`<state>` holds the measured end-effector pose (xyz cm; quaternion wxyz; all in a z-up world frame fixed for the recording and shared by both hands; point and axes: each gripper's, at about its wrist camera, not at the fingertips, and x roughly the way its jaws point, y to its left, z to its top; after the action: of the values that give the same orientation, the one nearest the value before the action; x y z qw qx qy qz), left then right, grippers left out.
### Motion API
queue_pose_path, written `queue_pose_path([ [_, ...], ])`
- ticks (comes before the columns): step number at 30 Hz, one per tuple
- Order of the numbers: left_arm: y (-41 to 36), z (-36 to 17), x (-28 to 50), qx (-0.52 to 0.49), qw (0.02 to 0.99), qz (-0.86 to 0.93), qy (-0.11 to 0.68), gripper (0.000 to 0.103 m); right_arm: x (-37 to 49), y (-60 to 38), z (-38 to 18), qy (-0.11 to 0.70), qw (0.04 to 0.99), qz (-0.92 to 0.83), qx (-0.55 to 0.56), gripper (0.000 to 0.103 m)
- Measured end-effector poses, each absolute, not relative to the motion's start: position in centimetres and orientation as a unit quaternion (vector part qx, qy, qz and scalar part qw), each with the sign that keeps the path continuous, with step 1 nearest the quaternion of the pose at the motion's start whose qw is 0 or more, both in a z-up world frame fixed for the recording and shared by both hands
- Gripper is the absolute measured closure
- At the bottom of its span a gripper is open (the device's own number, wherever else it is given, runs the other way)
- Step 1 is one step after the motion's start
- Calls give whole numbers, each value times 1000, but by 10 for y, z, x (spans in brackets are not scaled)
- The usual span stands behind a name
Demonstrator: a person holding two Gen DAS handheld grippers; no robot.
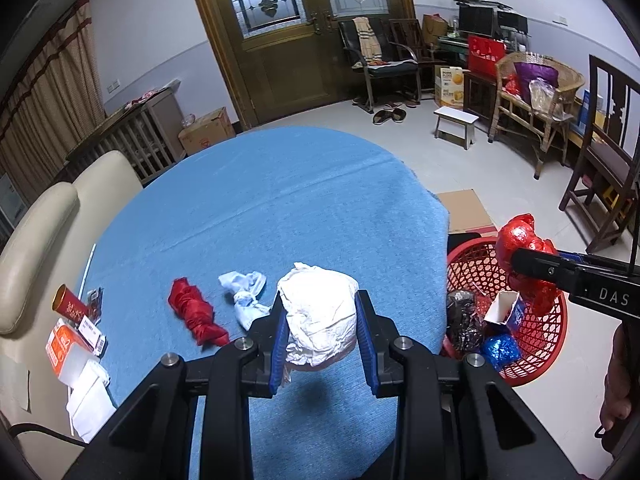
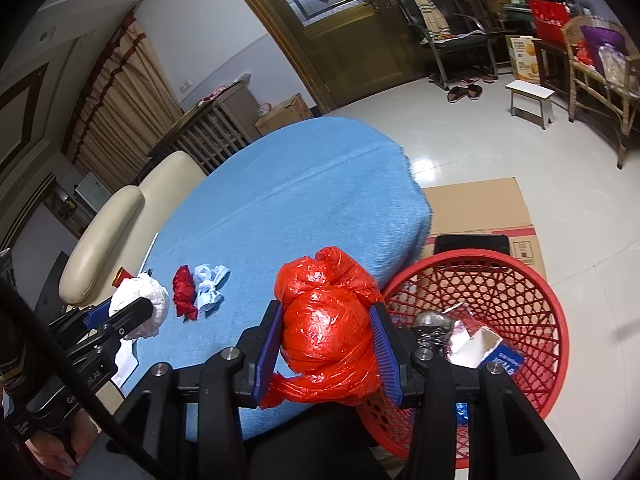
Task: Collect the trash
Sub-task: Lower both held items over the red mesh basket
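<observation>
My left gripper (image 1: pixel 322 320) is shut on a crumpled white paper ball (image 1: pixel 320 316) and holds it above the blue-clothed round table (image 1: pixel 280 200). My right gripper (image 2: pixel 328 340) is shut on a knotted red plastic bag (image 2: pixel 328 328), held at the table's right edge beside the red mesh basket (image 2: pixel 532 280). In the left wrist view the red bag (image 1: pixel 520 240) hangs over the basket (image 1: pixel 552 332). A red wad (image 1: pixel 196 316) and a white wad (image 1: pixel 246 296) lie on the cloth left of the paper ball.
The basket holds a small blue-white carton (image 1: pixel 506 312), a blue foil piece (image 1: pixel 500 350) and dark wrapping (image 1: pixel 464 320). A red can (image 1: pixel 70 304) and small boxes (image 1: pixel 72 344) sit at the table's left edge by a cream sofa (image 1: pixel 36 232). Flat cardboard (image 2: pixel 480 208) lies on the floor.
</observation>
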<state>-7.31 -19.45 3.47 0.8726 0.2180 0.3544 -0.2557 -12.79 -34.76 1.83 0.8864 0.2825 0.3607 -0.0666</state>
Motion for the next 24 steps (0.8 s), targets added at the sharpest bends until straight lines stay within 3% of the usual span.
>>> queue_pose_path([
  [24,-237,31,-88,259,857,-286,342,70,-156,-386,7,355,875,-107,310,57],
])
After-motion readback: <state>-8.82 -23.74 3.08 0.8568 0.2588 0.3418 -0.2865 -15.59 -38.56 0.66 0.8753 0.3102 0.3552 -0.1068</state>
